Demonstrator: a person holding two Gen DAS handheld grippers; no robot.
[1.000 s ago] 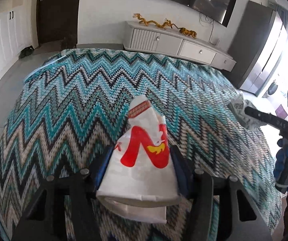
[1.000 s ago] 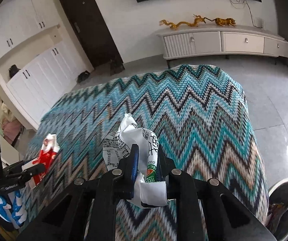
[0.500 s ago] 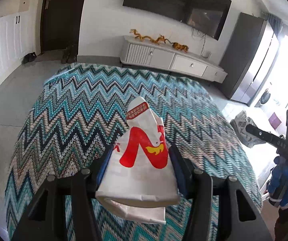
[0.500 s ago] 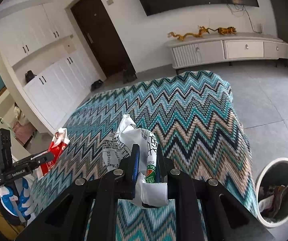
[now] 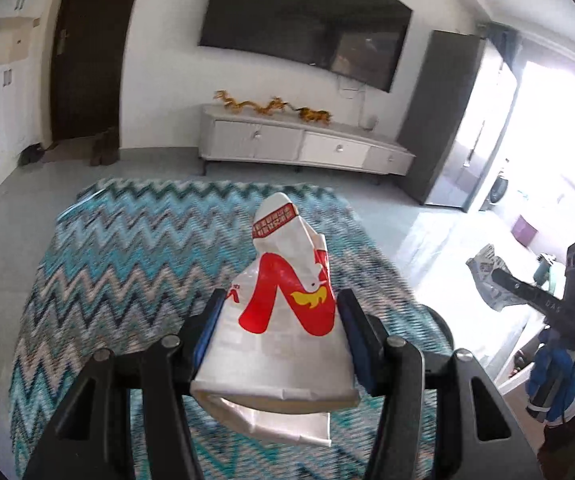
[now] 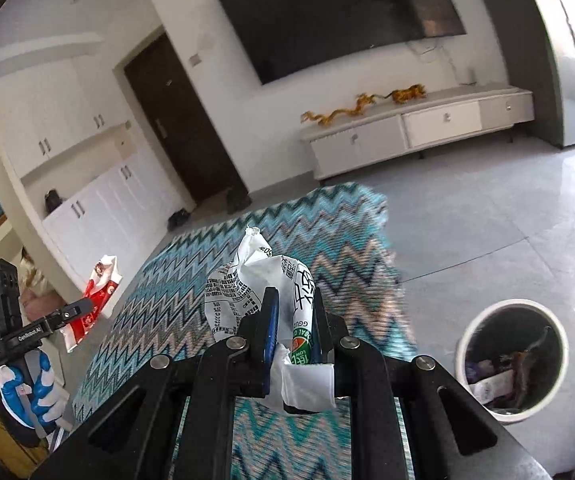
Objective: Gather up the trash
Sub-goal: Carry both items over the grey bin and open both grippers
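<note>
While claws clamp wrappers: trash (image 6: 495, 384) inside white bin (image 6: 483, 320).

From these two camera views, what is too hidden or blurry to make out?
- Trash bin contents, right view: dark, partly behind the rim.
- Paper bag contents, left view: opening faces away.
- Crumpled wrapper print, right view: creased, fingers cover it.
- Zigzag blanket: motion-blurred.
</note>
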